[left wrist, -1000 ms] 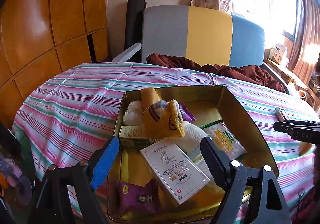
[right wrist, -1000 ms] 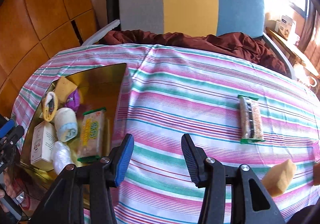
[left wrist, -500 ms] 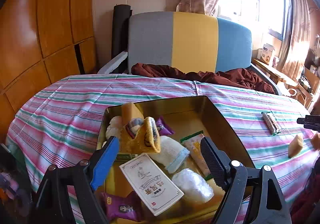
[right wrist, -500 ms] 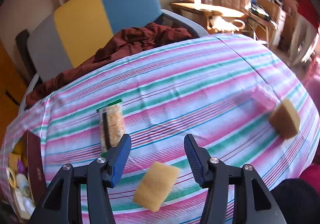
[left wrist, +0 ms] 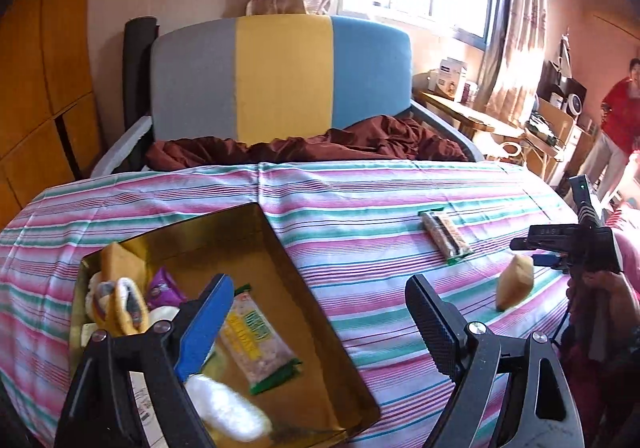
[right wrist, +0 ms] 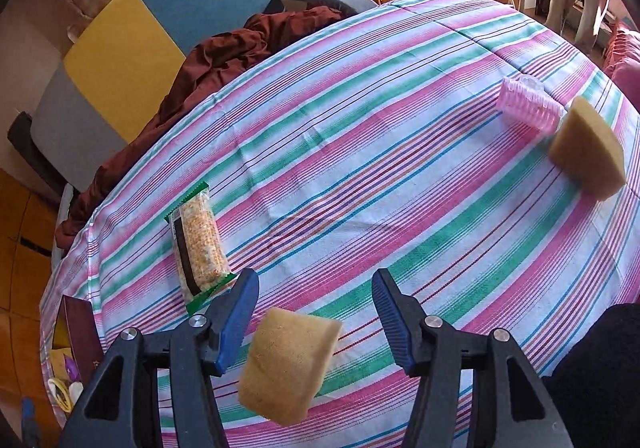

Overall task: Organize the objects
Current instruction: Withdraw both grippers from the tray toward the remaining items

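While angled downward, right hand-held gripper point(right wrist: 314, 318) opening, apparently straddling sponge point(right wrist: 288, 364)

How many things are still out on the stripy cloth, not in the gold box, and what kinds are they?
Yellow sponges: 2
Pink hair roller: 1
Snack bar packet: 1
Total: 4
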`<state>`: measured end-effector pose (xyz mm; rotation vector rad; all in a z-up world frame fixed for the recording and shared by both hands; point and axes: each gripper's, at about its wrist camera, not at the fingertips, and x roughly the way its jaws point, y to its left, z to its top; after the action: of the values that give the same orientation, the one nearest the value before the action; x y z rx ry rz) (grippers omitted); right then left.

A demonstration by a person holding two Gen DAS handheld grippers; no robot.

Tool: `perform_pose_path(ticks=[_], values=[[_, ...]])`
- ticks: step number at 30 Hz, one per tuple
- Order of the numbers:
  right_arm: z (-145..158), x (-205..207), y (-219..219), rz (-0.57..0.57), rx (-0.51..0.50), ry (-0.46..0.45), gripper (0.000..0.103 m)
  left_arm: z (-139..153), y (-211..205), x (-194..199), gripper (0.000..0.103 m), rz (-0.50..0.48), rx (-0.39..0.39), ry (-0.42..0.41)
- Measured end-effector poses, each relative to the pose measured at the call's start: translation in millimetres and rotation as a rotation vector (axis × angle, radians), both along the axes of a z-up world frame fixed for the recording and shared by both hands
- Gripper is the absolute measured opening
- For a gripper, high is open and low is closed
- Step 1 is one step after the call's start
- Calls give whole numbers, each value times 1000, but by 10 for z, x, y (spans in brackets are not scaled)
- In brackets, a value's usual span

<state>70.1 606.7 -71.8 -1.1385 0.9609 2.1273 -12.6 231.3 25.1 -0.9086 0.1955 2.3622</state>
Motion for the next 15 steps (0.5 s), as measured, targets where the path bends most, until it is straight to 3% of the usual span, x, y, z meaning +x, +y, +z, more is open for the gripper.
perform_pose_path(ticks=[3, 6, 15], values=[[22, 56, 42, -26, -15, 34, 62, -48, 353, -29, 91, -58, -19, -44], [35, 85, 75, -45, -31, 55, 71, -158, 718, -96, 91, -98, -31, -111], [51, 93, 129, -48, -85, 132, 73, -684, 1742, -399, 92, -145, -100, -284]])
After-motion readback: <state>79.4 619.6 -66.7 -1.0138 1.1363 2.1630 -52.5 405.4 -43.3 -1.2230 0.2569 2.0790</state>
